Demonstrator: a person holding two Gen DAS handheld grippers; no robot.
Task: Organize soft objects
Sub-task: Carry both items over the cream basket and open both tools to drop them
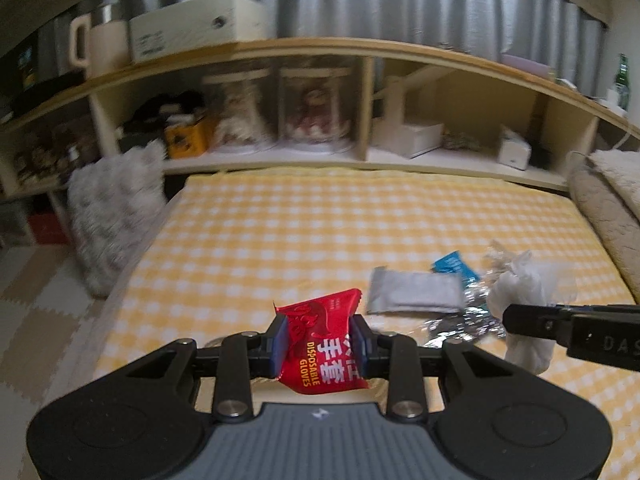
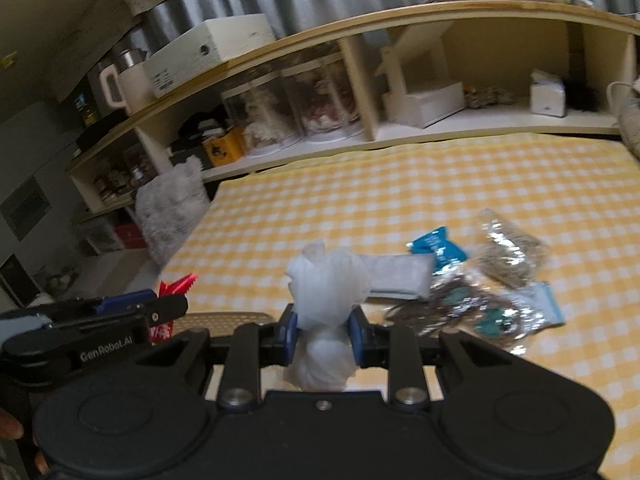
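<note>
Left gripper clamps the red disposable-gloves packet and right gripper pinches a white crumpled bundle, both lifted over the near edge of the yellow-checked bed. Judged best: keep both grips firm and carry the items apart. A grey pouch, blue sachet and foil wrappers lie far right, near the right gripper's path.
</note>
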